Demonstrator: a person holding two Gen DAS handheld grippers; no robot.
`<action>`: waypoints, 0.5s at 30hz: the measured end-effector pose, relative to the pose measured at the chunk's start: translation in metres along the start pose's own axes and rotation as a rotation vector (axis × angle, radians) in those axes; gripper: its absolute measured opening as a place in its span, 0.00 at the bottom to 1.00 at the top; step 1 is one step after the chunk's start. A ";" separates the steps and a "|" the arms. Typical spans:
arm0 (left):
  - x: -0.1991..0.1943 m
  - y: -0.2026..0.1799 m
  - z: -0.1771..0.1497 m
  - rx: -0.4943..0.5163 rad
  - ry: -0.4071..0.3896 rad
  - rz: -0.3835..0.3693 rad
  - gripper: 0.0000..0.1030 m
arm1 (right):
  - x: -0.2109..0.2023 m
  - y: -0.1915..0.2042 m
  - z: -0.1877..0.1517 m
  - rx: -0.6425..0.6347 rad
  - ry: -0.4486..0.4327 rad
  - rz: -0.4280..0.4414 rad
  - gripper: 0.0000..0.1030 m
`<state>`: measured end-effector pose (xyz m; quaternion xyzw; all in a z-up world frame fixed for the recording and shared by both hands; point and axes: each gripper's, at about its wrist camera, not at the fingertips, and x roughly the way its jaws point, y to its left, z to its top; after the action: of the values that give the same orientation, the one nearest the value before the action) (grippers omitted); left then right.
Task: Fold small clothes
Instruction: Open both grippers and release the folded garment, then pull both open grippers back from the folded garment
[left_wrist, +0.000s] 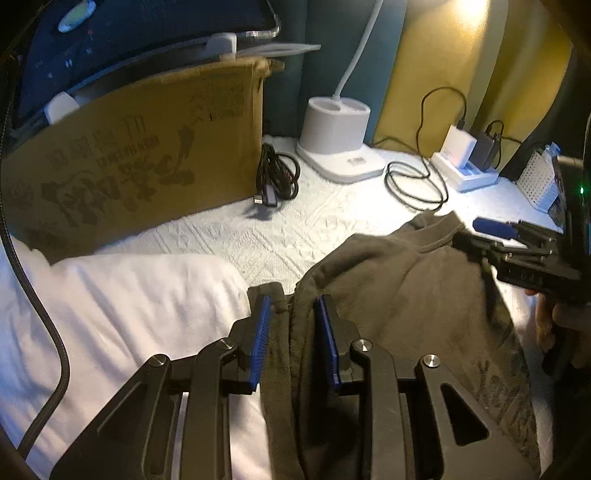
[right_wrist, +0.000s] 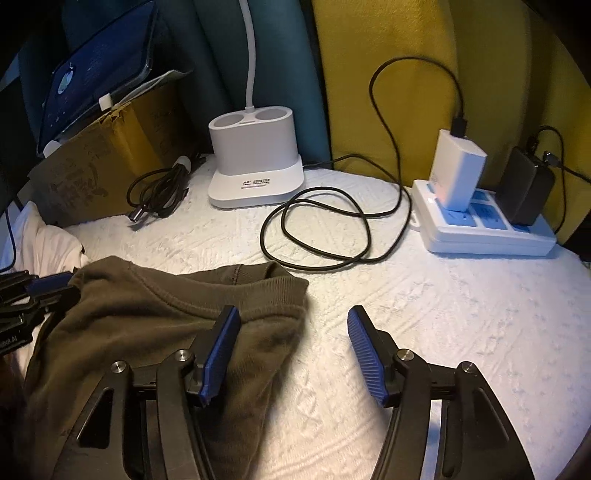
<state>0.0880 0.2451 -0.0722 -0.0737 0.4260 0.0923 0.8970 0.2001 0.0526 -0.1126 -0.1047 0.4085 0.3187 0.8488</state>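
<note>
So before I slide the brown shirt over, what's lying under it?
The brown shirt lies on the white textured cover; whether anything else is under it is hidden.

Garment (right_wrist: 155, 325) is lying on the table cover (right_wrist: 443, 314), front-left in the right wrist view, its collar edge pointing toward the back. Left gripper (left_wrist: 293, 332) is sitting over the garment's left edge with cloth running between its fingers; a second cloth (left_wrist: 129, 314) is lying just left of it. Right gripper (right_wrist: 291, 354) is sitting at the garment's right edge, one finger over the cloth, the other over bare cover. Behind: cardboard box (right_wrist: 110, 166) at back left, cable bundle (right_wrist: 159, 195) beside it, lamp base (right_wrist: 255, 166) centre, looped cable (right_wrist: 317, 229) before that, power strip (right_wrist: 480, 229) back right.
</note>
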 end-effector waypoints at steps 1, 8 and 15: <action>-0.006 -0.002 0.000 0.000 -0.015 -0.011 0.26 | -0.004 0.000 -0.002 -0.003 0.000 0.000 0.62; -0.039 -0.020 -0.007 0.026 -0.069 -0.053 0.26 | -0.028 0.003 -0.020 -0.008 -0.004 -0.013 0.70; -0.053 -0.040 -0.035 0.040 -0.049 -0.092 0.26 | -0.052 0.016 -0.047 -0.022 0.007 -0.016 0.70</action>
<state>0.0377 0.1934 -0.0504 -0.0732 0.4019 0.0442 0.9117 0.1364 0.0207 -0.1016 -0.1183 0.4071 0.3160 0.8488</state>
